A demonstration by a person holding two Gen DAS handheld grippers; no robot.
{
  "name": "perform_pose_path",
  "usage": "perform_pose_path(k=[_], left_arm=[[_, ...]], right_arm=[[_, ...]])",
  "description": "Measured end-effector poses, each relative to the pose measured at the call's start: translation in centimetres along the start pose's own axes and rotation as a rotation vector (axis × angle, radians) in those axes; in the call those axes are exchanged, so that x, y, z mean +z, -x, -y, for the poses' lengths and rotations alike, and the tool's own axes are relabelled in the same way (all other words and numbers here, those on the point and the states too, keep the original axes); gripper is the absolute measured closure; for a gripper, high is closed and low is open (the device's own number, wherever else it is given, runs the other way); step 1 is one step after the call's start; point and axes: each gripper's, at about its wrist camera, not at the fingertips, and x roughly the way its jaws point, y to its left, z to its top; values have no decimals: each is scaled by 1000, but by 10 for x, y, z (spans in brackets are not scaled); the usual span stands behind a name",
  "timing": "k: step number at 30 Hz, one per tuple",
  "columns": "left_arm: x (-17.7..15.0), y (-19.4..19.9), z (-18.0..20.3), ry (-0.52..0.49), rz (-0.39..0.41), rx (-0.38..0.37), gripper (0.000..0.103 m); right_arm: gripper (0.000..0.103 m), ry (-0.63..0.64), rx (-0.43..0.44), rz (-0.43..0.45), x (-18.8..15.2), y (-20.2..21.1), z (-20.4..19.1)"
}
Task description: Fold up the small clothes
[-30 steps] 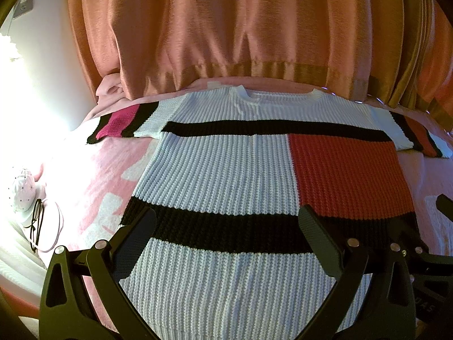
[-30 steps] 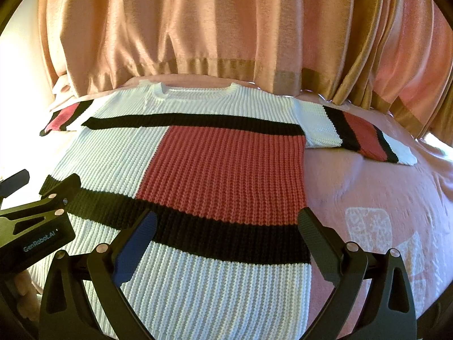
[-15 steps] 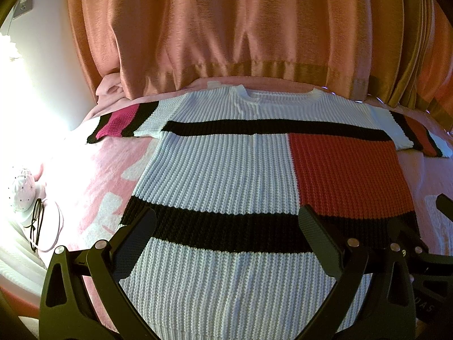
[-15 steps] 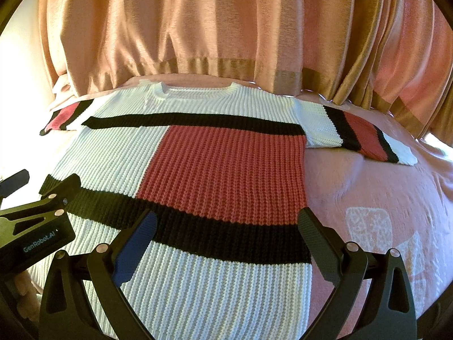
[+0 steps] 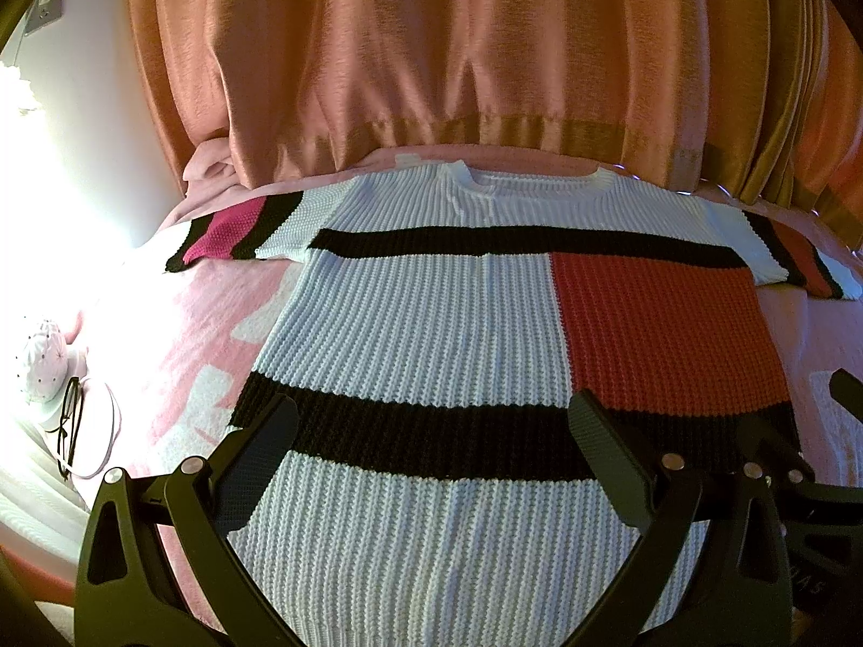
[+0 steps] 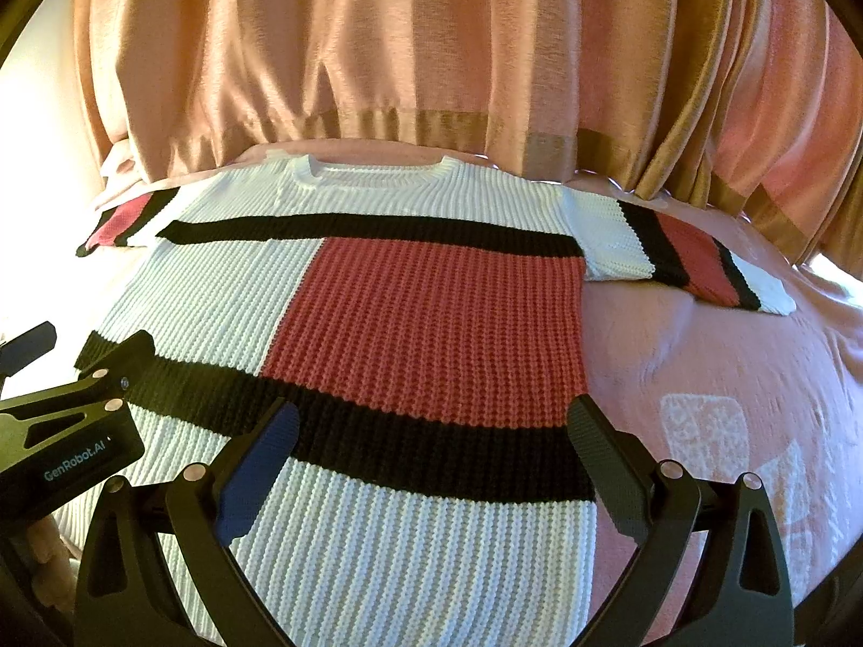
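Note:
A short-sleeved knit sweater (image 5: 420, 334), white with black bands and a red block, lies flat and spread out on the pink bed, collar at the far side; it also shows in the right wrist view (image 6: 431, 323). My left gripper (image 5: 431, 431) is open and empty, hovering over the sweater's lower left part near the hem. My right gripper (image 6: 431, 431) is open and empty over the lower right part. The left gripper (image 6: 64, 431) shows at the left edge of the right wrist view, and the right gripper (image 5: 809, 474) shows at the right edge of the left wrist view.
Orange-pink curtains (image 5: 431, 54) hang behind the bed's far edge. A pink patterned bedspread (image 6: 728, 404) lies under the sweater. A white cap and black glasses (image 5: 59, 393) lie at the left of the bed, near a bright wall.

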Motion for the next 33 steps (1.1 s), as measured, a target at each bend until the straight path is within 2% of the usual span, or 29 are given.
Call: perform_pose_path(k=[15, 19, 20, 22, 26, 28, 29, 33], left_arm=[[-1, -1, 0, 3, -5, -3, 5], [4, -3, -5, 37, -35, -48, 5], [9, -4, -7, 50, -49, -66, 5], [18, -5, -8, 57, -55, -81, 5], [43, -3, -1, 1, -11, -52, 5], [56, -3, 7, -44, 20, -42, 5], [62, -5, 12, -66, 36, -39, 5], [77, -21, 33, -121, 58, -39, 5]], right_arm=[[5, 1, 8, 3, 1, -1, 1], [5, -74, 80, -39, 12, -6, 20], [5, -113, 88, -46, 19, -9, 34], [5, -184, 50, -60, 35, -16, 66], [5, -347, -25, -74, 70, -32, 152], [5, -386, -114, -77, 82, -46, 195], [5, -408, -158, -100, 83, -60, 220], [5, -559, -226, -140, 62, -103, 296]])
